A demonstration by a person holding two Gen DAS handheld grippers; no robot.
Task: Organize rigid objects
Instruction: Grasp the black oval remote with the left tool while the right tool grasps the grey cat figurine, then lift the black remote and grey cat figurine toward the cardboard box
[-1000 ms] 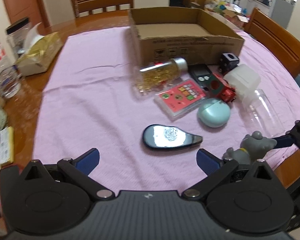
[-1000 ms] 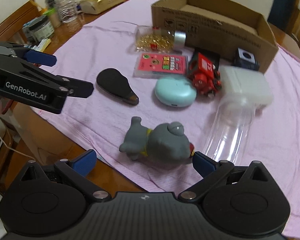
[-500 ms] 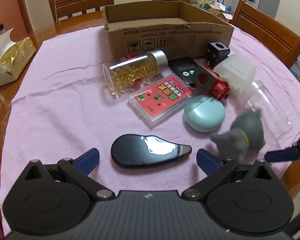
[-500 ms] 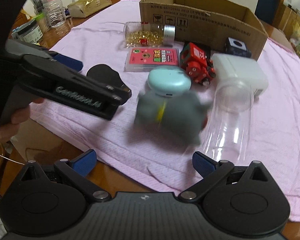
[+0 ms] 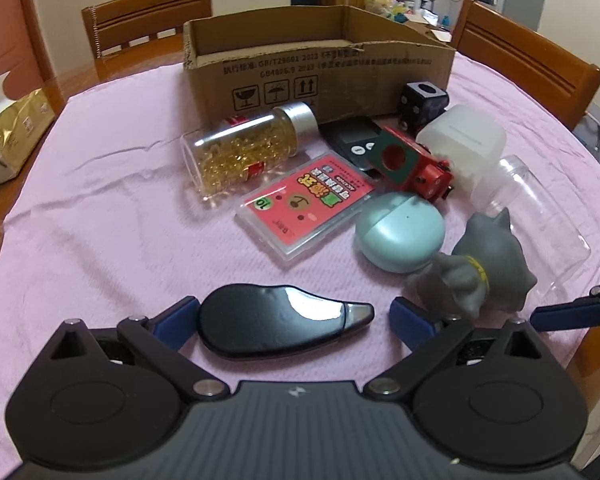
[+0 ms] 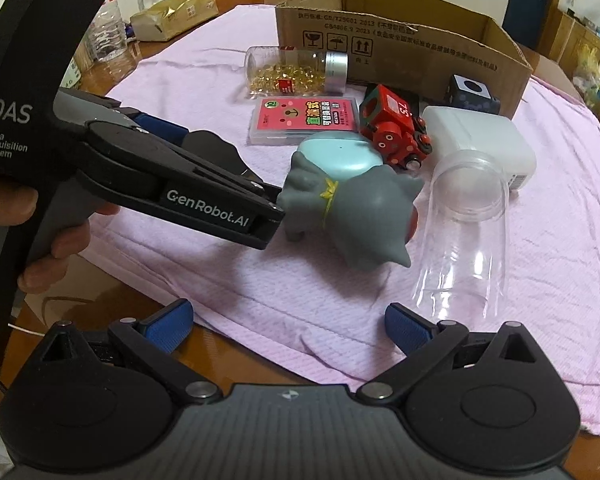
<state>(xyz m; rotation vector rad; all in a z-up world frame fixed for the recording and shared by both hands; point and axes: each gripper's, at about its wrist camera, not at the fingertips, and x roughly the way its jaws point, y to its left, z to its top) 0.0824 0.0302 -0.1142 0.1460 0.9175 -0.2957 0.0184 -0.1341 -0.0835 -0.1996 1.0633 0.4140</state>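
Your left gripper (image 5: 288,316), fingers closing, straddles the glossy black teardrop-shaped case (image 5: 276,326) on the pink-clothed worktop (image 5: 100,220); its smooth shell may slip. Right gripper (image 6: 288,320) is open, near the grey cat figurine (image 6: 356,212).

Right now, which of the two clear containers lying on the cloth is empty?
The open clear jar beside the grey toy: nothing inside, no lid. The capped bottle by the box holds golden capsules.

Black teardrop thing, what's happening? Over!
Left gripper closing around black teardrop case. Right gripper open, empty. Grey cat toy crowds the right side.
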